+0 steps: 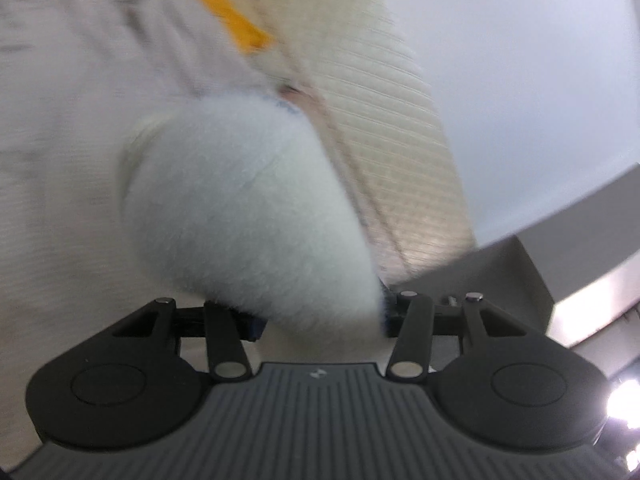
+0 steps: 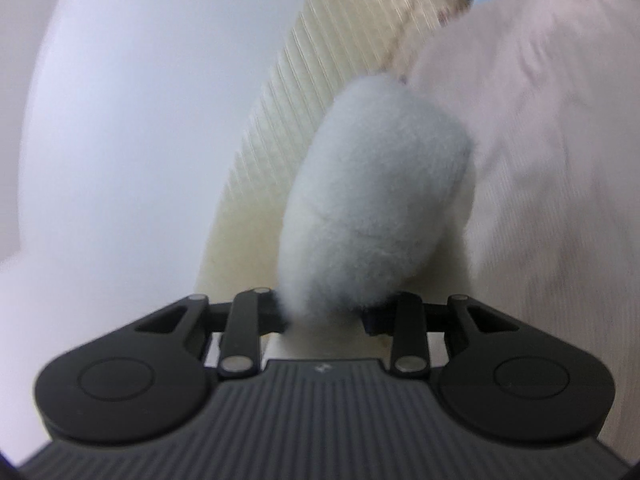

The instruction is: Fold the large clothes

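Between the fingers of the left gripper (image 1: 320,312) sits a fat bunch of white fleecy garment (image 1: 248,208), bulging up and away from the jaws. Jaws stand roughly half apart, pads pressed into the fleece on both sides, so it's a firm pinch on a thick wad. Fabric is soft, fuzzy, pale; a bit of blue shows at the pad on the right side of the bunch.

Over to the right wrist cam: same story. Right gripper (image 2: 324,316) has its jaws drawn in narrower, clamped on another bunch of that fleecy garment (image 2: 376,200). Wad stands up from the jaws, leaning a touch to the right in the pic.

Behind the left bunch: more pale cloth (image 1: 80,120) fills the left side of the view, blurred, w/ faint creases. A ribbed cream panel (image 1: 396,120) runs diagonally behind, w/ a yellow-orange strip (image 1: 236,12) near the top, too blurred to name. Plain white wall (image 1: 540,80) to the right, grey ledge (image 1: 520,264) below it.

Right cam background: same ribbed cream panel (image 2: 320,80), white wall (image 2: 120,120) at left, big sweep of pale pinkish-white cloth (image 2: 560,160) at right.

Containers: can't make out any in either view. Desk isn't visible either; both bunches are held up in the air, clear of any surface I can see. Both pics smeared w/ motion blur.
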`<state>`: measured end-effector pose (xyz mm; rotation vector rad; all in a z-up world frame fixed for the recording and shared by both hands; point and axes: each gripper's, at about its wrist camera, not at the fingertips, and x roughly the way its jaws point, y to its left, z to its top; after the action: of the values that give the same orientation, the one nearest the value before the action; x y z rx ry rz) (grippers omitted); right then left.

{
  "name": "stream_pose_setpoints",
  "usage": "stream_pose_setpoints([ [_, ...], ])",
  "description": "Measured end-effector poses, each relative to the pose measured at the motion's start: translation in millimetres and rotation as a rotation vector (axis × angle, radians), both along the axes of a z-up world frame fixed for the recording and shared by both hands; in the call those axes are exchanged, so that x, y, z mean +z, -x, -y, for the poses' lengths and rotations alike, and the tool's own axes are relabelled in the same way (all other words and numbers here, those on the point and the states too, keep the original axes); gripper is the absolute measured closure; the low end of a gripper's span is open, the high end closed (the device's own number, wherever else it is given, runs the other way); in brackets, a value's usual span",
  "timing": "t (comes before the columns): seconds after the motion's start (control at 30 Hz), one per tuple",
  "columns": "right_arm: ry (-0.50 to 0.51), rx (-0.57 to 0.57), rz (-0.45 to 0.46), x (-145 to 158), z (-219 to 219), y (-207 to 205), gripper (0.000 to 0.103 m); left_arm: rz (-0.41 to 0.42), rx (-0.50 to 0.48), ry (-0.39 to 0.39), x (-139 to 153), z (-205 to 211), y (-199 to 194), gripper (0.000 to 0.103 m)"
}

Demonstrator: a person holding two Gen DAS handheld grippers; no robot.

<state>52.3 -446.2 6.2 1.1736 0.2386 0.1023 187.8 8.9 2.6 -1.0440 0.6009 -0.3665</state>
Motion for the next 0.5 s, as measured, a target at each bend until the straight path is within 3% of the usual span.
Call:
stream_pose_setpoints([
  [0.17, 0.061, -0.146, 0.056, 31, 66, -31, 0.068, 0.014, -0.150, 0.014, 34, 90, -89, 0.049],
  [0.27, 0.078, -0.226, 0.061, 31, 105, -49, 0.068, 0.034, -0.211, 0.017, 37, 143, -132, 0.049],
  [0.5, 0.049, -0.382, -0.010, -32, 167, -89, 0.068, 0.056, -0.288, -0.051, 10, 239, -204, 0.049],
])
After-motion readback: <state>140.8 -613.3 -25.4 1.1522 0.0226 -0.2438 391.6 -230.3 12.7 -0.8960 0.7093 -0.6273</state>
